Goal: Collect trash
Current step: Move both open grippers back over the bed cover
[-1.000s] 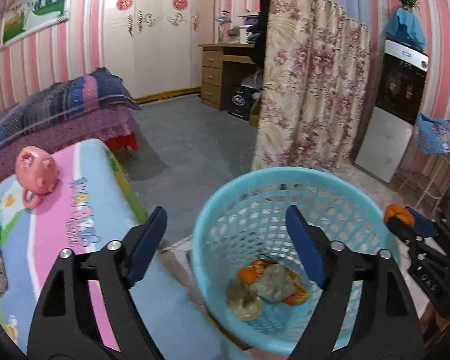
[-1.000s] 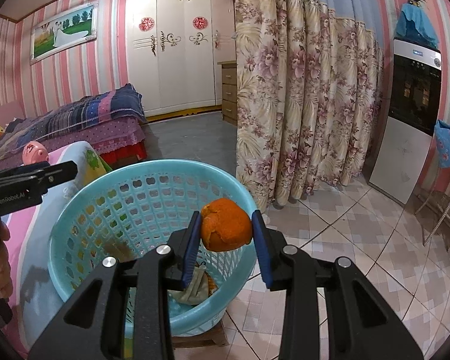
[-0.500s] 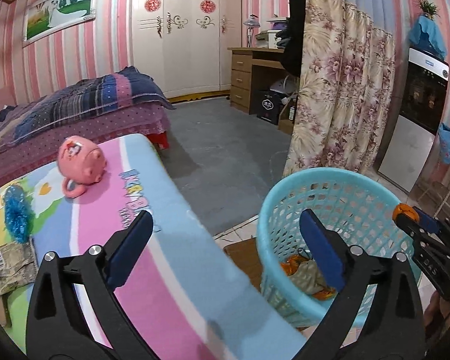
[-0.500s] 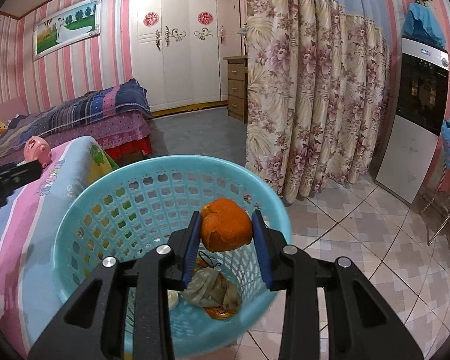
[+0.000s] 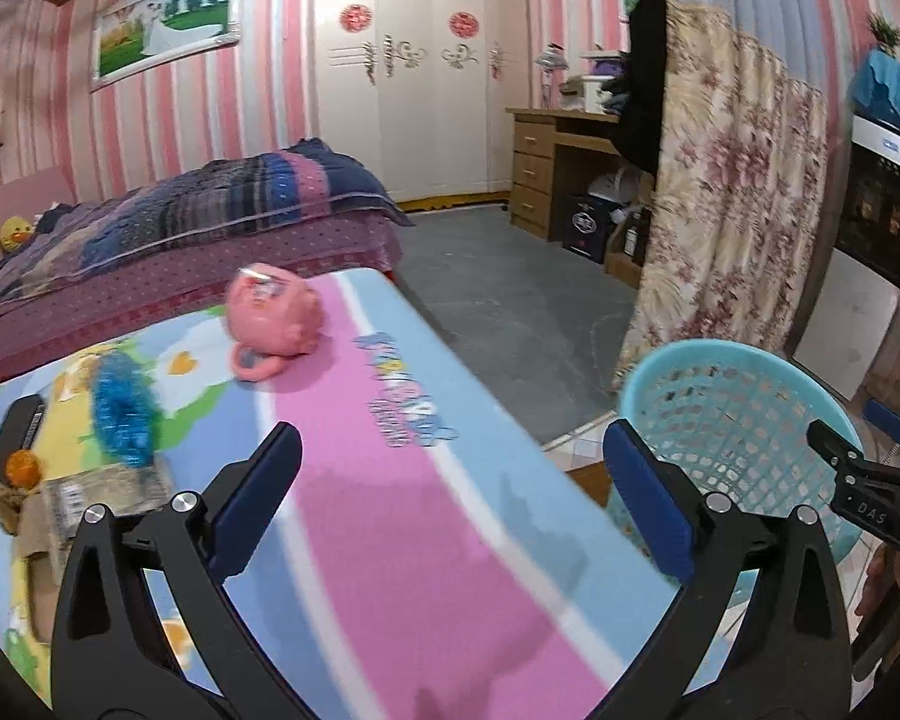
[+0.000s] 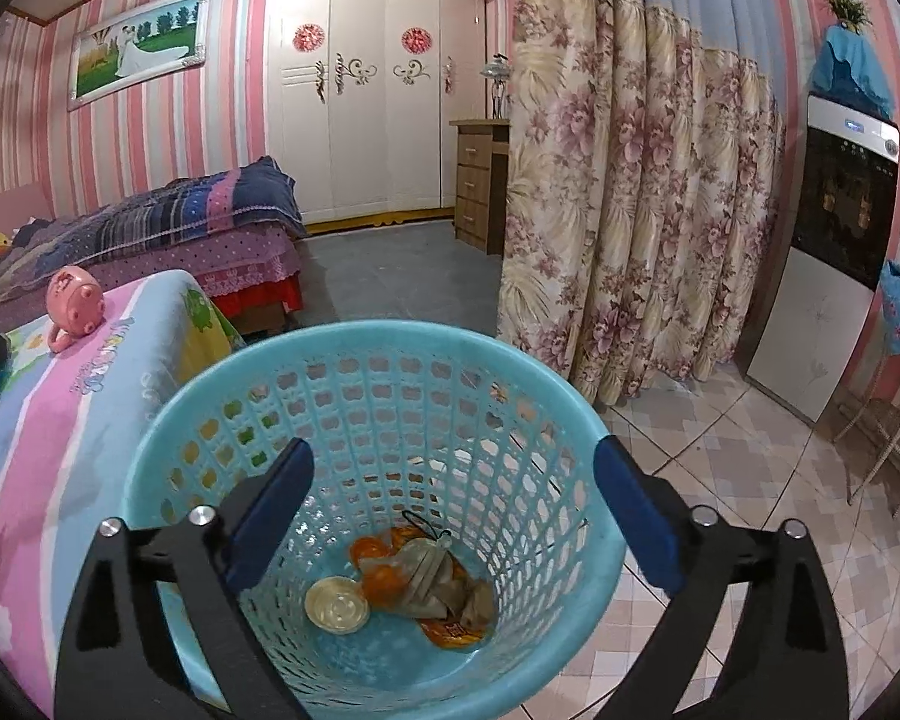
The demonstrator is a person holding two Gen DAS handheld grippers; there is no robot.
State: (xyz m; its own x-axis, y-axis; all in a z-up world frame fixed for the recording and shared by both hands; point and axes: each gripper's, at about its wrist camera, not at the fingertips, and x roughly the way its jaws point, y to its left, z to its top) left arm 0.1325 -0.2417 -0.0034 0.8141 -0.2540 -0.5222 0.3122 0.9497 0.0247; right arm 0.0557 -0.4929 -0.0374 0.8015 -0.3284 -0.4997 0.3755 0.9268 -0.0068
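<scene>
- Orange scrap dropped: right gripper (image 6: 450,516), previously pinching it, now spread wide over the basket (image 6: 168,420).
- Left gripper (image 5: 450,498), spread and empty, has swung toward wrappers (image 5: 84,492) left on the table (image 5: 426,540).

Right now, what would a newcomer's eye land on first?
The turquoise basket fills the right wrist view, trash heaped at its bottom beneath the open right tongs. Left view: open left tongs over the pink-and-blue table cover, with a pink pig toy at its far end.
</scene>
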